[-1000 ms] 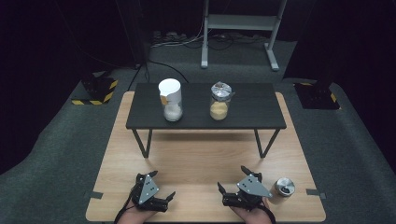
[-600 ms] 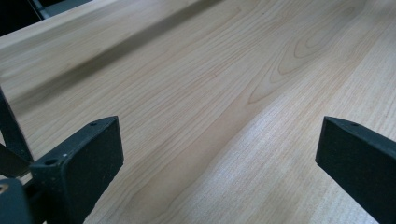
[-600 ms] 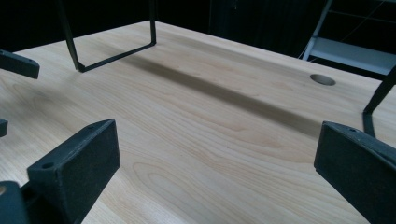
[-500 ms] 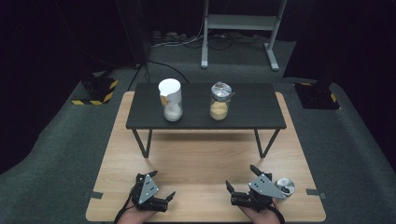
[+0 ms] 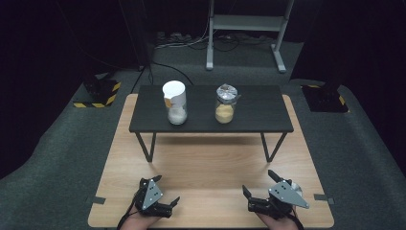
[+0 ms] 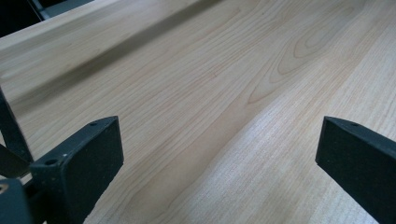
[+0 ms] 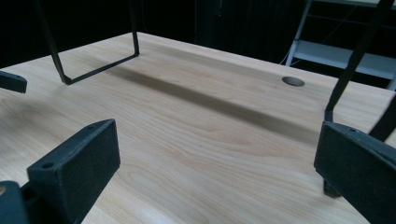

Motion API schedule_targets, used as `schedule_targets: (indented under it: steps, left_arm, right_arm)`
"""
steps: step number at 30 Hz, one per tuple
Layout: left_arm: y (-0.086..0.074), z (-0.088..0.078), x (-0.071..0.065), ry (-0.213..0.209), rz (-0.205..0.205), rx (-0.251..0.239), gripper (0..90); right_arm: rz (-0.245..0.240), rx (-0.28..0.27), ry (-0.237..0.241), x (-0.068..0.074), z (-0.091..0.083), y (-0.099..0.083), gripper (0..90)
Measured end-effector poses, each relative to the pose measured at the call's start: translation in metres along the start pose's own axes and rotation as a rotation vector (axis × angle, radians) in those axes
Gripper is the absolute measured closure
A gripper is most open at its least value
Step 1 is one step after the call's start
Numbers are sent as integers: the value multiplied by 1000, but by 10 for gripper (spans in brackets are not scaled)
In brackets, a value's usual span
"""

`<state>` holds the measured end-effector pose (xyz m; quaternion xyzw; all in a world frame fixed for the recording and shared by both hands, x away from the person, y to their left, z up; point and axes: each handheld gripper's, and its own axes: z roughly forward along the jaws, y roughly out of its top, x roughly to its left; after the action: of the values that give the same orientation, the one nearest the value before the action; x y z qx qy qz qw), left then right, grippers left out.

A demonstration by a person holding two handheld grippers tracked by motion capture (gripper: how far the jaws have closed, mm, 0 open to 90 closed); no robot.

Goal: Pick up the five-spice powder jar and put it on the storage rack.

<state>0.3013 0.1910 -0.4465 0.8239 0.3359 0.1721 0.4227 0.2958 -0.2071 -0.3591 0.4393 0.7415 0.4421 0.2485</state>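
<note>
Both grippers rest low at the near edge of the wooden counter (image 5: pixel 210 167), jaws apart and holding nothing. The left gripper (image 5: pixel 165 191) sits at the left, the right gripper (image 5: pixel 258 184) at the right, just beside a small metal lid (image 5: pixel 298 188). Well beyond them, a black raised shelf (image 5: pixel 253 112) carries a white-capped jar (image 5: pixel 174 103) and a foil-topped jar (image 5: pixel 225 104) of yellowish grains, standing apart

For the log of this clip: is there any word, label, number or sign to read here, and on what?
None readable.
White-topped jar: a small orange patch, too blurred to tell if it is a label.
Foil-lidded jar: no print seen.
Left gripper and right gripper: no markings seen.
</note>
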Motion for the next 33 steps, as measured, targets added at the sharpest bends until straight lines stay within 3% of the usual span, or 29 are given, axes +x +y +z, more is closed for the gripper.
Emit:
schedule_targets:
  steps: [21,33]
  left_arm:
    - [0,0,0,-10,1,-2,11]
    - [0,0,0,-13,5,-2,11]
  right_arm:
    - [28,-15,-87,-30,-30,-10,0]
    - [71,-29,-129,-45,-45,-19,2]
